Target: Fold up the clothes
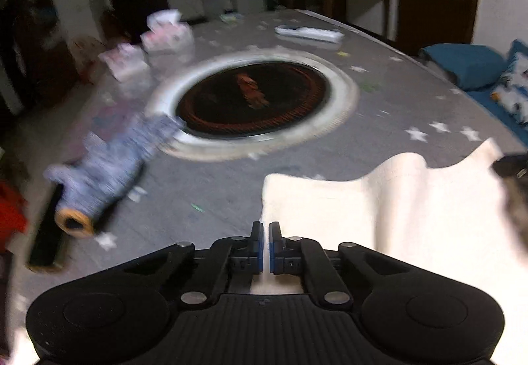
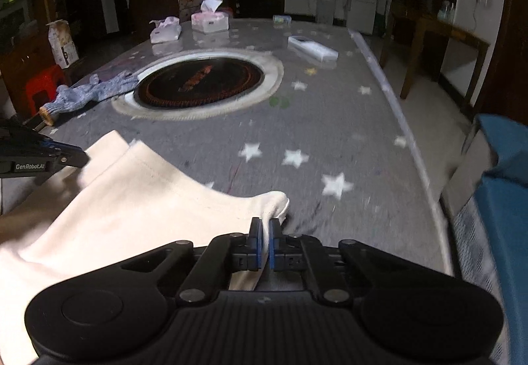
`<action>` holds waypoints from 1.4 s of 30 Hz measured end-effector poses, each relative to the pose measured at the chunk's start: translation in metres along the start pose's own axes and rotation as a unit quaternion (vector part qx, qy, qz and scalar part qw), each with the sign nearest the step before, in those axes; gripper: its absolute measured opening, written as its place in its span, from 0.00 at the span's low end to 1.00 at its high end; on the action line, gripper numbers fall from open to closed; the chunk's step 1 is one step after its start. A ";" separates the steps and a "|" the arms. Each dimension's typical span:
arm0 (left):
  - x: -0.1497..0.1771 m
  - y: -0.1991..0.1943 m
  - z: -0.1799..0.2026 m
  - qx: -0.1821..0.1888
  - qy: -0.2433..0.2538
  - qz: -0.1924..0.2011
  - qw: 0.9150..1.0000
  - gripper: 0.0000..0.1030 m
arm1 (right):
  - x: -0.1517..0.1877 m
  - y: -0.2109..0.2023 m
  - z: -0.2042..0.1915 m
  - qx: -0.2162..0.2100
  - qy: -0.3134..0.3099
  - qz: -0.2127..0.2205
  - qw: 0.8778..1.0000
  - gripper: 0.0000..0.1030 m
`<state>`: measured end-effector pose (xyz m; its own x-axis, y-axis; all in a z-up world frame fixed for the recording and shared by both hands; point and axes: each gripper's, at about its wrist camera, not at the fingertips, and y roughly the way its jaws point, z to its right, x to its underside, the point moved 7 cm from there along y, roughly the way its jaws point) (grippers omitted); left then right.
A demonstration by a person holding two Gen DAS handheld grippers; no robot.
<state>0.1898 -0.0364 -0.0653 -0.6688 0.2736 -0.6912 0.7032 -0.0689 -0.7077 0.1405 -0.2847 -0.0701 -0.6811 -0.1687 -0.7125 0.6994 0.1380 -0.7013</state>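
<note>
A cream cloth hangs in waves over the near end of the grey star-patterned table. My left gripper is shut on the cloth's left edge, and cream fabric shows between its blue pads. In the right wrist view it enters from the left, pinching a doubled corner. My right gripper is shut on the opposite corner, which bunches up just past its tips. It appears as a dark blur at the right edge of the left wrist view.
A round black hotplate with a pale rim is set in the table's middle. A blue-grey knit glove lies at its left. Tissue packs and a white box sit further back. A blue seat stands at right.
</note>
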 end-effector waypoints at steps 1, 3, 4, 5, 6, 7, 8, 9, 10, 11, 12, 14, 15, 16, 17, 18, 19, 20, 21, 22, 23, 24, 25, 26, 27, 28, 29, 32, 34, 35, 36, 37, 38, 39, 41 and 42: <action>-0.002 0.001 -0.006 -0.013 -0.006 0.004 1.000 0.03 | -0.005 0.001 0.001 0.007 -0.003 0.006 1.000 0.03; -0.002 0.006 -0.019 -0.027 -0.027 0.001 0.999 0.03 | -0.013 0.005 0.005 0.018 -0.004 0.013 1.000 0.03; -0.001 0.009 -0.023 -0.027 -0.034 -0.005 0.999 0.03 | -0.017 0.010 0.007 0.024 -0.002 0.013 1.000 0.03; 0.001 0.012 -0.027 -0.027 -0.041 -0.010 0.999 0.04 | -0.019 0.016 0.008 0.027 -0.002 0.009 1.000 0.04; 0.002 0.014 -0.029 -0.026 -0.046 -0.012 0.999 0.05 | -0.020 0.021 0.008 0.028 -0.005 0.003 1.000 0.04; 0.002 0.013 -0.031 -0.026 -0.049 -0.010 0.998 0.08 | -0.020 0.025 0.008 0.032 -0.009 0.000 0.999 0.04; 0.003 0.011 -0.033 -0.026 -0.054 -0.008 0.998 0.12 | -0.020 0.027 0.007 0.033 -0.013 -0.002 0.999 0.06; 0.004 0.009 -0.035 -0.025 -0.058 -0.008 0.998 0.16 | -0.020 0.024 0.005 0.032 -0.016 0.000 0.999 0.06; 0.004 0.006 -0.036 -0.025 -0.059 -0.007 0.998 0.16 | -0.020 0.022 0.004 0.031 -0.020 0.002 0.999 0.08; 0.006 0.001 -0.036 -0.023 -0.057 -0.006 0.998 0.17 | -0.019 0.018 0.001 0.024 -0.025 0.003 0.999 0.11; 0.008 -0.004 -0.034 -0.018 -0.052 -0.005 0.998 0.18 | -0.017 0.011 -0.004 0.009 -0.031 0.003 0.999 0.12; 0.012 -0.015 -0.026 -0.001 -0.043 -0.001 0.999 0.18 | -0.012 -0.003 -0.016 -0.023 -0.044 -0.001 0.999 0.18; 0.016 -0.022 -0.020 0.012 -0.037 0.001 0.999 0.18 | -0.007 -0.011 -0.024 -0.044 -0.053 -0.008 0.998 0.20; 0.021 -0.028 -0.015 0.022 -0.030 0.002 0.999 0.18 | -0.002 -0.018 -0.032 -0.063 -0.062 -0.013 0.996 0.25; 0.026 -0.034 -0.009 0.033 -0.023 0.003 0.999 0.18 | 0.004 -0.026 -0.042 -0.079 -0.073 -0.019 0.994 0.29; 0.031 -0.039 -0.004 0.043 -0.016 0.004 0.999 0.18 | 0.011 -0.032 -0.051 -0.094 -0.084 -0.024 0.992 0.31; 0.037 -0.046 0.003 0.052 -0.009 0.003 0.999 0.18 | 0.019 -0.039 -0.061 -0.106 -0.097 -0.029 0.989 0.32; 0.044 -0.053 0.010 0.063 0.000 0.003 0.998 0.18 | 0.026 -0.045 -0.070 -0.118 -0.110 -0.034 0.986 0.33; 0.050 -0.060 0.017 0.071 0.011 0.006 0.997 0.18 | 0.033 -0.051 -0.079 -0.130 -0.120 -0.038 0.984 0.34; 0.057 -0.069 0.024 0.081 0.023 0.010 0.996 0.18 | 0.041 -0.057 -0.088 -0.142 -0.130 -0.043 0.980 0.34; 0.063 -0.079 0.032 0.090 0.035 0.018 0.995 0.18 | 0.050 -0.065 -0.101 -0.156 -0.143 -0.045 0.976 0.35; 0.068 -0.088 0.038 0.098 0.044 0.024 0.994 0.18 | 0.057 -0.071 -0.111 -0.165 -0.154 -0.045 0.973 0.35; 0.073 -0.095 0.043 0.106 0.050 0.030 0.993 0.18 | 0.063 -0.077 -0.118 -0.173 -0.164 -0.043 0.970 0.36; 0.078 -0.103 0.049 0.114 0.057 0.036 0.991 0.19 | 0.069 -0.083 -0.126 -0.180 -0.174 -0.041 0.967 0.38; 0.084 -0.111 0.055 0.122 0.065 0.042 0.990 0.20 | 0.076 -0.091 -0.133 -0.186 -0.184 -0.038 0.964 0.40; 0.090 -0.118 0.060 0.127 0.075 0.046 0.988 0.20 | 0.083 -0.096 -0.139 -0.191 -0.192 -0.036 0.962 0.42; 0.096 -0.124 0.066 0.133 0.086 0.052 0.986 0.20 | 0.090 -0.101 -0.143 -0.191 -0.198 -0.035 0.961 0.42; 0.114 -0.129 0.079 0.142 0.119 0.047 0.982 0.20 | 0.108 -0.111 -0.149 -0.193 -0.204 -0.038 0.959 0.42; 0.122 -0.126 0.081 0.142 0.126 0.039 0.981 0.20 | 0.114 -0.118 -0.145 -0.192 -0.189 -0.034 0.962 0.42; 0.124 -0.126 0.080 0.144 0.125 0.039 0.981 0.20 | 0.115 -0.124 -0.139 -0.191 -0.174 -0.031 0.966 0.42; 0.124 -0.126 0.079 0.147 0.124 0.039 0.981 0.20 | 0.113 -0.129 -0.131 -0.189 -0.155 -0.028 0.969 0.42; 0.123 -0.125 0.079 0.149 0.124 0.037 0.980 0.20 | 0.111 -0.133 -0.120 -0.184 -0.135 -0.025 0.973 0.42; 0.123 -0.126 0.078 0.150 0.125 0.036 0.980 0.20 | 0.110 -0.137 -0.108 -0.175 -0.114 -0.021 0.978 0.42; 0.123 -0.126 0.078 0.150 0.127 0.035 0.980 0.20 | 0.109 -0.141 -0.096 -0.164 -0.094 -0.018 0.982 0.42; 0.121 -0.127 0.080 0.151 0.132 0.037 0.979 0.21 | 0.109 -0.147 -0.062 -0.132 -0.043 -0.015 0.990 0.41; 0.120 -0.128 0.082 0.154 0.132 0.039 0.978 0.23 | 0.110 -0.148 -0.046 -0.111 -0.022 -0.015 0.993 0.41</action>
<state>-0.0004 -0.0739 -0.0691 -0.5018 0.4919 -0.7115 0.6161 -0.3741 -0.6932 -0.0474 -0.2789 -0.0457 -0.6872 -0.2169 -0.6933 0.6111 0.3435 -0.7131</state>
